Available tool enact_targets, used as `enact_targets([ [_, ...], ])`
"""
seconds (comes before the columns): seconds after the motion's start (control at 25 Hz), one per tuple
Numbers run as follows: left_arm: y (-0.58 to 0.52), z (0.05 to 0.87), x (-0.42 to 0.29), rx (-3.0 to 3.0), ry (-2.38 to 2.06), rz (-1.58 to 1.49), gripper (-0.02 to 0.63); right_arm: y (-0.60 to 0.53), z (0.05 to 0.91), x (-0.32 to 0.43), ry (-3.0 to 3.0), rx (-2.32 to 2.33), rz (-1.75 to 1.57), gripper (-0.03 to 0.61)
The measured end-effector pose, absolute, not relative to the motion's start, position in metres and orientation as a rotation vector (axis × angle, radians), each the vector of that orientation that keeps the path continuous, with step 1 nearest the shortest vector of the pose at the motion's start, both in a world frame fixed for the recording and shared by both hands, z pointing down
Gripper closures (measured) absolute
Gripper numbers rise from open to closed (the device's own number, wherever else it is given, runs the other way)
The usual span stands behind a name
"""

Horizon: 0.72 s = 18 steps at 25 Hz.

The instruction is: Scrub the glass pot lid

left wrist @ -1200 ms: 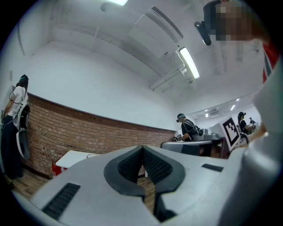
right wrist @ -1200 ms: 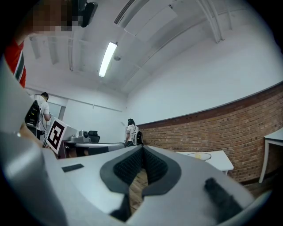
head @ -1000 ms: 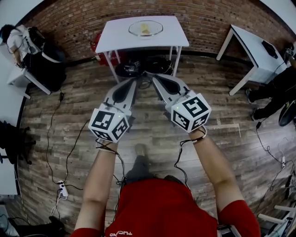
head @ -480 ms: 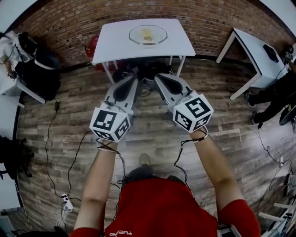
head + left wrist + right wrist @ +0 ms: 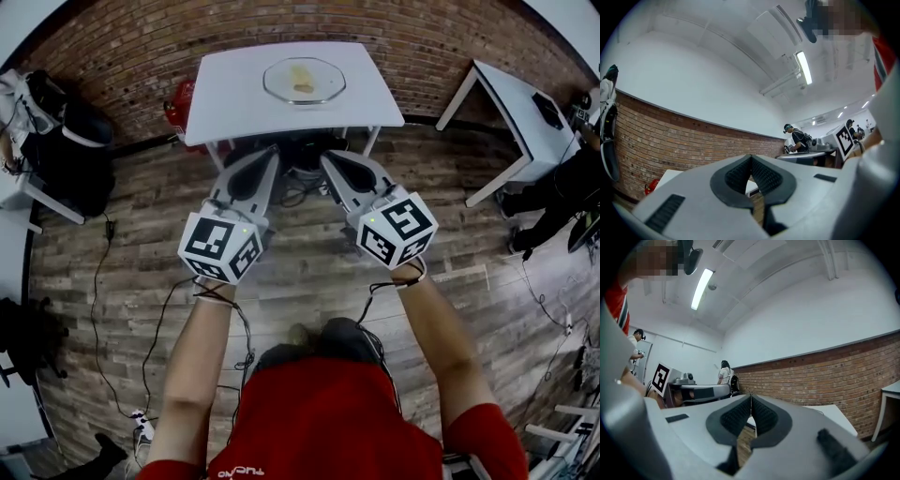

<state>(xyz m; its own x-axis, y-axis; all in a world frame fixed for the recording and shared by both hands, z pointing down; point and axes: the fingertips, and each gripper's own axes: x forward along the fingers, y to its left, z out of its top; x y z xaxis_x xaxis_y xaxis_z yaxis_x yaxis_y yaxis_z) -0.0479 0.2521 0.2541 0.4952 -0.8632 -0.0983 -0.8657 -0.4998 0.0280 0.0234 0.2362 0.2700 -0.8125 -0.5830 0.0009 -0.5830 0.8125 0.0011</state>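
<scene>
The glass pot lid (image 5: 303,80) lies on a small white table (image 5: 234,103) against the brick wall, at the top of the head view. A yellowish piece (image 5: 302,77) rests on the lid. Both grippers are held out side by side over the wooden floor, just short of the table's near edge. My left gripper (image 5: 271,152) is shut with nothing in it, its ribbed pads (image 5: 740,174) meeting. My right gripper (image 5: 327,156) is shut and empty too, with its pads (image 5: 761,416) pressed together. The lid does not show in either gripper view.
Black gear and cables (image 5: 305,155) lie under the table, and a red object (image 5: 178,103) stands at its left. A second white table (image 5: 511,103) is at the right. People sit or stand at both sides. Cables (image 5: 141,328) trail over the floor.
The table with the lid has grown larger and come closer to the gripper tips. Both grippers have moved forward with the person, still shut and side by side.
</scene>
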Motion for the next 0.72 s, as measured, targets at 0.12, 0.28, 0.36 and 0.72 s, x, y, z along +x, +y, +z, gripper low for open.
enact_targets([
  [0.12,0.233,0.256,-0.053,-2.704,1.554,0.166,0.597,0.217,0.273,0.019,-2.982,0.971,0.004,0.549],
  [0.28,0.205,0.265,-0.059,-2.708,1.559,0.167,0.597,0.189,0.282,0.012,-2.971,0.964,0.001,0.549],
  [0.36,0.188,0.268,-0.060,-2.705,1.562,0.163,0.597,0.171,0.285,0.011,-2.973,0.958,0.001,0.549],
  [0.72,0.079,0.269,-0.063,-2.677,1.595,0.146,0.597,0.056,0.283,0.011,-2.998,0.937,-0.020,0.549],
])
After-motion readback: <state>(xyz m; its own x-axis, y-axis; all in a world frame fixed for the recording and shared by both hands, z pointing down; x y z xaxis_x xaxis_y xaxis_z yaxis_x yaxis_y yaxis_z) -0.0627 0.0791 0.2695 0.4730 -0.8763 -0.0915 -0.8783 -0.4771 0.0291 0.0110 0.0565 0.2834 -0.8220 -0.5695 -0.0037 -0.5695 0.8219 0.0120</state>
